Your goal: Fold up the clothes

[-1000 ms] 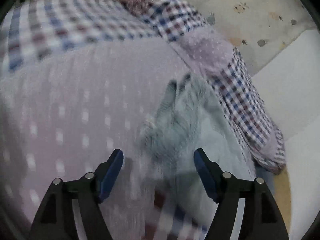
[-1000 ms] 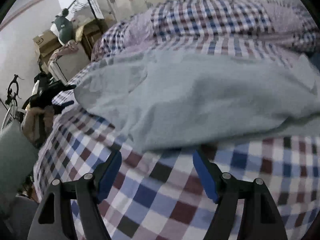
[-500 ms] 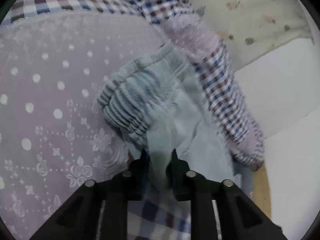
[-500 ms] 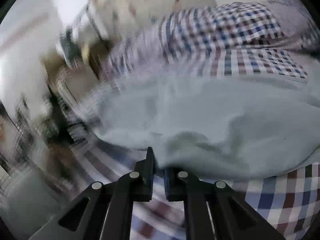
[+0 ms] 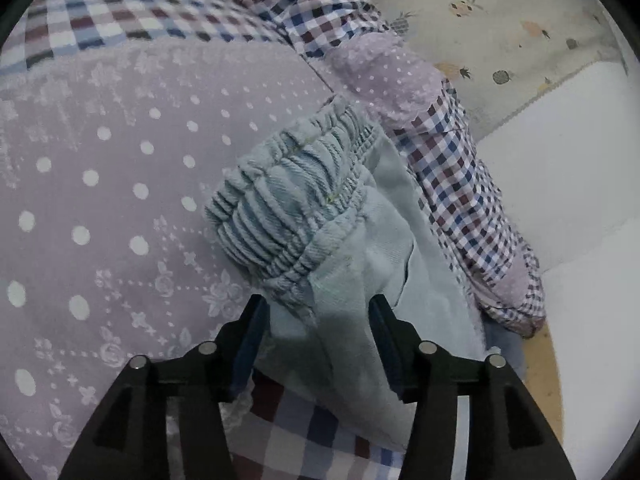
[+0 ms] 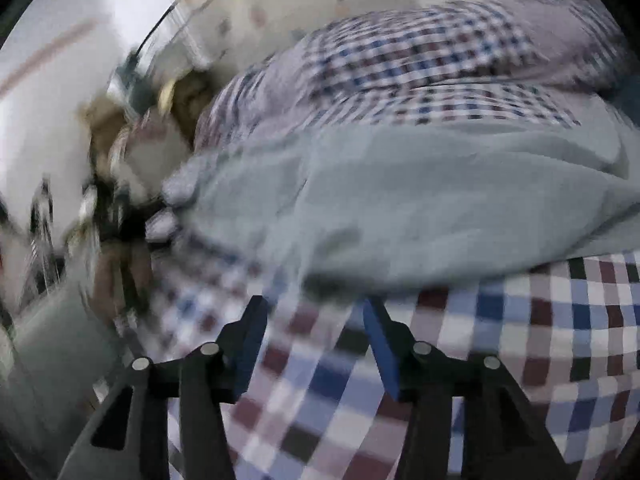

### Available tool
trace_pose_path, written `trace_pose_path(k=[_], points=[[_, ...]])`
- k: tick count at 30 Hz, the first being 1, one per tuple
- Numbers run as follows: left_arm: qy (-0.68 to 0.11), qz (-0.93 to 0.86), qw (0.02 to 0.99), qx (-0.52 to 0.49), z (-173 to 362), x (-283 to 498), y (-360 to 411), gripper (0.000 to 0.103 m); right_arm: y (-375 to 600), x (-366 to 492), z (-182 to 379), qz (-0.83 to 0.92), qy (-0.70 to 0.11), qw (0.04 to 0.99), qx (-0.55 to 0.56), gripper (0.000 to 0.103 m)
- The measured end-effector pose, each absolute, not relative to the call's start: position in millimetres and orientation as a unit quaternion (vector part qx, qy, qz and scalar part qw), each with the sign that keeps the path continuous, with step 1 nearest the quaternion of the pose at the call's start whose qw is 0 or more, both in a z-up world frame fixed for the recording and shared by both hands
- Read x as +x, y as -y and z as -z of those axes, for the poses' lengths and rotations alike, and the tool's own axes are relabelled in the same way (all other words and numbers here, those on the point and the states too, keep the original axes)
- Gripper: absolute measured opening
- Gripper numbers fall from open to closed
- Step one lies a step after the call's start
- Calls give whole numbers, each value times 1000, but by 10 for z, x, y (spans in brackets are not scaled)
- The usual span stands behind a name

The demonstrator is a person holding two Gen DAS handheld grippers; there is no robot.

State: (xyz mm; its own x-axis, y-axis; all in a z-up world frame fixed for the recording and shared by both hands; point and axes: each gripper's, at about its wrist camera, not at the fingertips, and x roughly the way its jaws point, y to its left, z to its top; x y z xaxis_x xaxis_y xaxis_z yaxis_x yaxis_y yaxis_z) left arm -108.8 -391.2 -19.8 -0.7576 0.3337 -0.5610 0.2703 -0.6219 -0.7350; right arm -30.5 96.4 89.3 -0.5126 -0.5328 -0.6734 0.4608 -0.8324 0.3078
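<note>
Left wrist view shows the left gripper [image 5: 316,320] with its jaws now spread apart around the pale blue trousers [image 5: 360,248], the cloth lying loose between the blue pads; half a second ago those jaws were pinched tight on this same fabric, just below the gathered elastic waistband [image 5: 288,204]. The right gripper [image 6: 316,320] tells the same story: its jaws stand open over the checked bedcover [image 6: 520,340], with the near edge of the trousers just beyond the fingertips, where half a second ago they were closed on that edge. A second ago both pairs of jaws were open as well, so each has closed and let go again within that short span. The right view is heavily smeared, which suggests that the gripper is moving. My reading is that both have just released the garment after a pull or a fold; whether the trousers now lie neatly doubled cannot be told, since each view shows only part of them. They rest on the bed, the waistband end on the lilac dotted blanket [image 5: 120,184] near the bed's far edge, the other end across the checked cover. No brand, label or legible writing appears anywhere.
</note>
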Motion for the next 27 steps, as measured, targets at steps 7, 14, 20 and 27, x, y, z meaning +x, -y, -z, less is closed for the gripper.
trace_pose_path(k=[7, 14, 20, 27], points=[[443, -828, 26, -343, 236, -1111, 3953, 51, -447, -409, -656, 876, -60, 274, 393, 54], [474, -814, 55, -332, 329, -1157, 4006, 27, -178, -689, -557, 869, -59, 276, 405, 45], [470, -823, 52, -316, 234, -1068, 4022, 18, -351, -532, -779, 875, -36, 273, 399, 5], [483, -836, 37, -256, -201, -475, 4135, 15, -287, 99, -1192, 860, -16, 352, 370, 0]])
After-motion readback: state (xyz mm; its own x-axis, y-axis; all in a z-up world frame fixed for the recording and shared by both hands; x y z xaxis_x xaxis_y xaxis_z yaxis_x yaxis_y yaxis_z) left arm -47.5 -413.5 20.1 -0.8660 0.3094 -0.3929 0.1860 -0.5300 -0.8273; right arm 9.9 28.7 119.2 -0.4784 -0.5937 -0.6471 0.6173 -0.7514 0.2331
